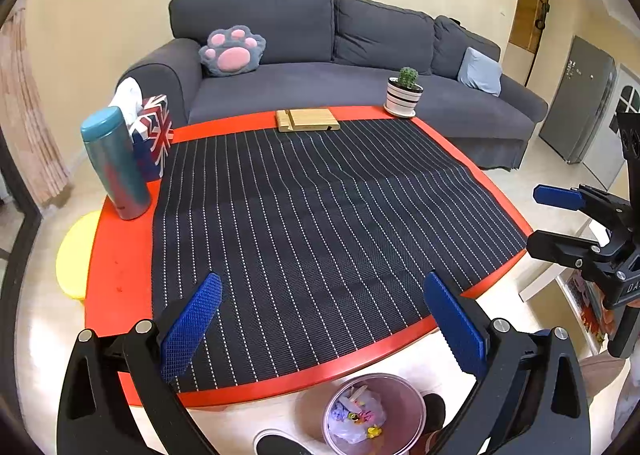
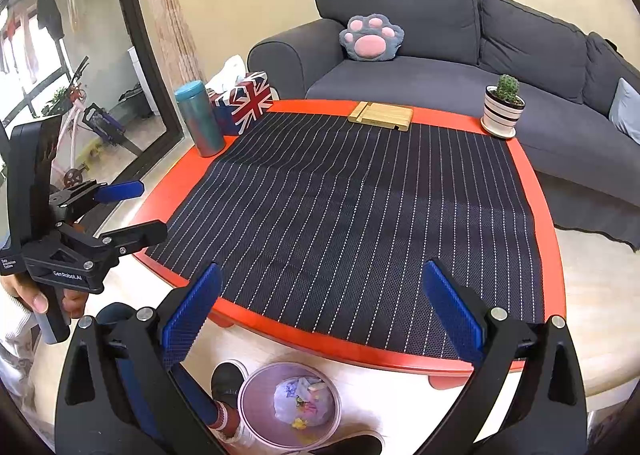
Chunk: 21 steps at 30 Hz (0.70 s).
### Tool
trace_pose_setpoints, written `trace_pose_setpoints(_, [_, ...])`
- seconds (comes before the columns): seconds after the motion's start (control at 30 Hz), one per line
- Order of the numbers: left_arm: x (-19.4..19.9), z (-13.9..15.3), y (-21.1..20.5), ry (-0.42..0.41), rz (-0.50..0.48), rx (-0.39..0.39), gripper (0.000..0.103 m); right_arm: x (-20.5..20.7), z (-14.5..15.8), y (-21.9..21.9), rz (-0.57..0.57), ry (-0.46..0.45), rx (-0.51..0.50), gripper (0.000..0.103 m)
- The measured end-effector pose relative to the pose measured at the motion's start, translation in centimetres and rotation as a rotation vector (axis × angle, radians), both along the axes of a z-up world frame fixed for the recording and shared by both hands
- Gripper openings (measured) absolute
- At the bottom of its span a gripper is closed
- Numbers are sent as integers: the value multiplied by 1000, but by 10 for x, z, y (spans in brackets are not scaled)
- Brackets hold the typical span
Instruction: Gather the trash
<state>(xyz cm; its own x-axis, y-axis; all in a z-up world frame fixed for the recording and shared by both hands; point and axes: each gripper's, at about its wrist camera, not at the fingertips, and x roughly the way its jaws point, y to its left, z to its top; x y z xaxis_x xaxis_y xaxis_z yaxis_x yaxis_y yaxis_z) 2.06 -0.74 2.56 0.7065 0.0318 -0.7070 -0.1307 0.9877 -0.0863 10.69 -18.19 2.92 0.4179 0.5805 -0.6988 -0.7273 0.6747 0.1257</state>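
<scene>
A grey sofa [image 1: 320, 55] fills the top of both views, behind a red counter [image 1: 120, 275] covered by a striped mat [image 1: 320, 215] at centre. At the bottom, a bin [image 2: 256, 387] on the floor holds crumpled trash [image 2: 302, 401]. Both the left gripper [image 1: 322, 319] and right gripper [image 2: 322, 315] hover with fingers spread wide, empty.

The bin [image 1: 374, 413] was a round, translucent pinkish tub that stood upright on the pale floor at 6 o'clock from the table, just beside its near edge. The trash [image 1: 356, 415] lay inside at the bottom: a crumpled pale wrapper, bluish-purple scraps, small yellow and pink bits, and one flat pale stick.
</scene>
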Motion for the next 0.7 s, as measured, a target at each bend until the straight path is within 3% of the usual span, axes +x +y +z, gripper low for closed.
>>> trace_pose_setpoints(0.7, [2, -1, -3, 5, -8, -1, 97, -1, -4, 1, 3, 3, -3, 98])
